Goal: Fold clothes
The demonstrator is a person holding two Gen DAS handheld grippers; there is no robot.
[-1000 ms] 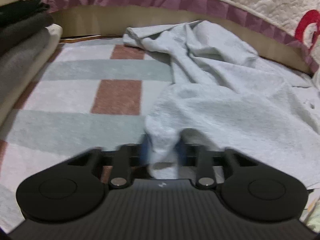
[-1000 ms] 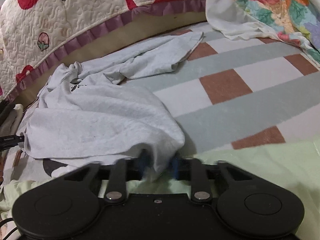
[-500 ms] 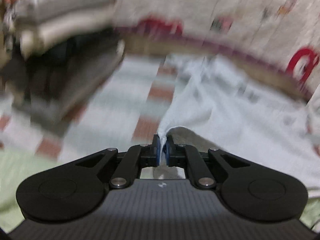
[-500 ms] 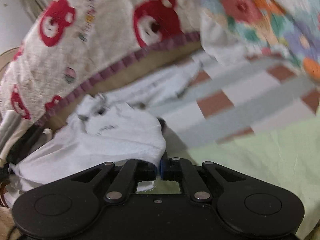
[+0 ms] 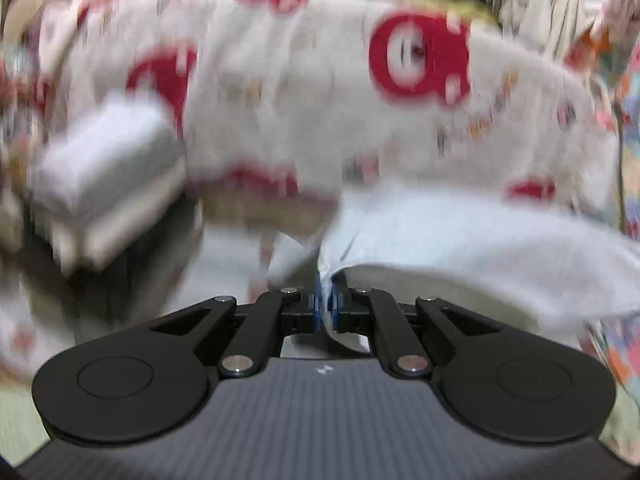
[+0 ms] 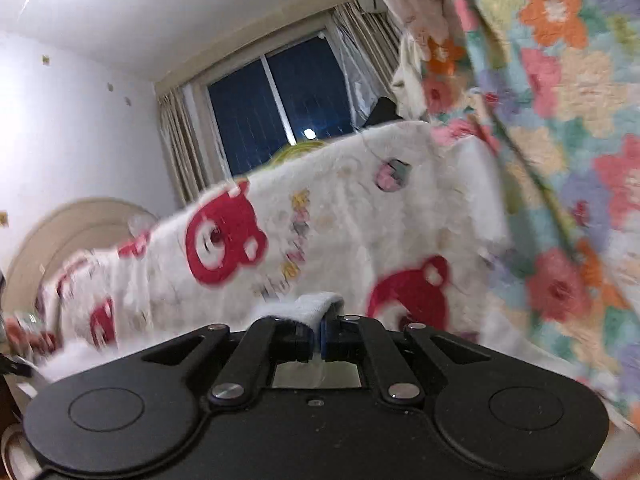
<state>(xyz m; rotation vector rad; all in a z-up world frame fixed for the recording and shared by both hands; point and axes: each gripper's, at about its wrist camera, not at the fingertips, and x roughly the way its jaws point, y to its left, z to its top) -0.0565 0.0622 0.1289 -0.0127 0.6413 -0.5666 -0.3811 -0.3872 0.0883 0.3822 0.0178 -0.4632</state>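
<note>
A pale grey-white garment (image 5: pixel 460 236) hangs lifted off the bed, stretching right from my left gripper (image 5: pixel 327 304), which is shut on its edge. My right gripper (image 6: pixel 319 332) is shut on another edge of the same garment (image 6: pixel 304 306), which bunches over its left finger and trails down to the left. The right wrist view tilts up toward the ceiling and window. The left wrist view is motion-blurred.
A stack of folded clothes (image 5: pixel 104 160) sits at left. A white quilt with red bears (image 5: pixel 320 92) runs across behind; it also shows in the right wrist view (image 6: pixel 320 232). A floral blanket (image 6: pixel 560 160) hangs at right. A window (image 6: pixel 280 108) is behind.
Both grippers closed on the garment's edge and lifted it up off the striped bed; both cameras tilted upward, so the bed surface dropped out of view.
</note>
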